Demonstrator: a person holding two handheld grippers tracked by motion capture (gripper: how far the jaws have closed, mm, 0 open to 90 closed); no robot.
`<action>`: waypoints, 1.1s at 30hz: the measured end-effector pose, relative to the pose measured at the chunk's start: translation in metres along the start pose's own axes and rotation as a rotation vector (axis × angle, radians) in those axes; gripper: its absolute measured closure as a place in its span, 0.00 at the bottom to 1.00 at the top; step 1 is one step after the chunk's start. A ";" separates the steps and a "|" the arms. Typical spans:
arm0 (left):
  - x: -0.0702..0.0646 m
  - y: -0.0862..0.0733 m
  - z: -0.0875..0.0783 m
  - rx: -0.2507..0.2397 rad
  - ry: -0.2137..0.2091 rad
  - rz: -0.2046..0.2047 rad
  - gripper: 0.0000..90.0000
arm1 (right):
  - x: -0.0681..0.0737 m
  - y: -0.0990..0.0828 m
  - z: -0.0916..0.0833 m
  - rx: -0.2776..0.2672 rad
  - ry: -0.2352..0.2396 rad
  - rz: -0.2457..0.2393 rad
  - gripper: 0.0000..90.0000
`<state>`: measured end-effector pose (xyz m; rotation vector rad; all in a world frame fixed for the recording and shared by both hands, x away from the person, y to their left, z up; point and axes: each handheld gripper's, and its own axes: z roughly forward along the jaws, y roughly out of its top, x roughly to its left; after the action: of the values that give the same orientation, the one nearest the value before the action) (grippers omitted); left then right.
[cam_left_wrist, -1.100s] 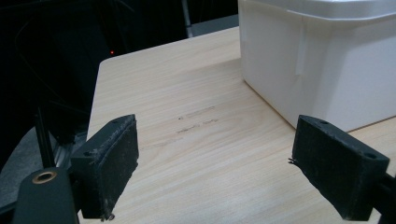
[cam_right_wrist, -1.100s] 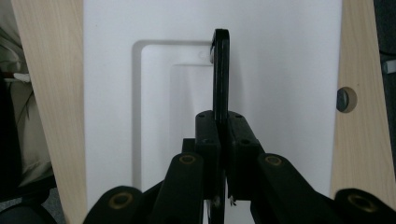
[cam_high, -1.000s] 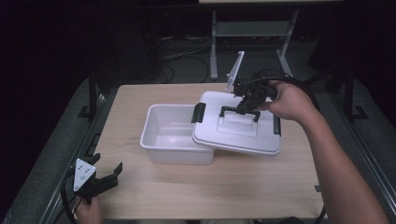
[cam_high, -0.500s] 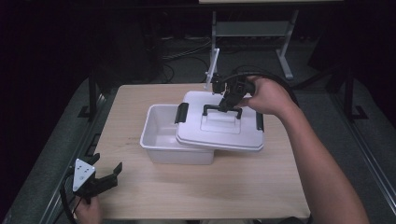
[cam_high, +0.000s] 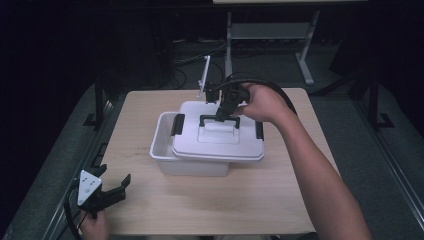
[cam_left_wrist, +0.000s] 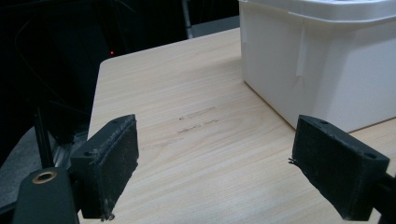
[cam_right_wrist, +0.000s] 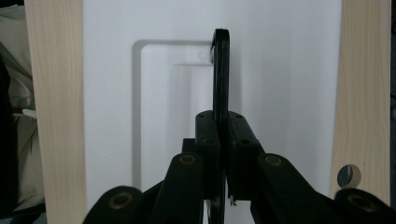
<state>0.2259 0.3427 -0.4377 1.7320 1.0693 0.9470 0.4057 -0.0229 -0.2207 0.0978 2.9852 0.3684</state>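
A white plastic box (cam_high: 162, 150) stands in the middle of the wooden table (cam_high: 260, 200). Its white lid (cam_high: 220, 145) with black side clips lies over it, shifted right, so the box's left end shows uncovered. My right gripper (cam_high: 222, 114) reaches in from the right and is shut on the lid's black handle (cam_high: 219, 120). In the right gripper view the jaws (cam_right_wrist: 223, 126) pinch the thin black handle (cam_right_wrist: 220, 70) above the lid (cam_right_wrist: 285, 70). My left gripper (cam_high: 114, 192) rests at the table's near left corner, open and holding nothing. The left gripper (cam_left_wrist: 215, 172) faces the box wall (cam_left_wrist: 317, 70).
A thin white upright stand (cam_high: 205, 75) rises at the table's back edge, just behind the right gripper. A metal frame (cam_high: 270, 35) stands on the dark floor beyond. Bare wood lies in front of the box and to its left.
My right gripper has carried the lid leftward by its handle, from the box's right side to over most of the box. The left gripper has kept still.
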 end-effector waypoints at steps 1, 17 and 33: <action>0.000 0.000 0.000 0.000 0.001 0.000 0.15 | 0.000 0.003 0.001 -0.001 0.002 0.000 0.94; 0.001 -0.001 -0.001 -0.005 0.000 -0.012 0.16 | -0.006 0.037 0.022 0.002 0.021 -0.027 0.94; 0.002 -0.002 -0.002 -0.007 0.002 -0.018 0.16 | -0.012 0.059 0.038 0.002 0.036 -0.034 0.94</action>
<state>0.2245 0.3457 -0.4386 1.7130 1.0797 0.9402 0.4255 0.0426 -0.2410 0.0411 3.0187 0.3668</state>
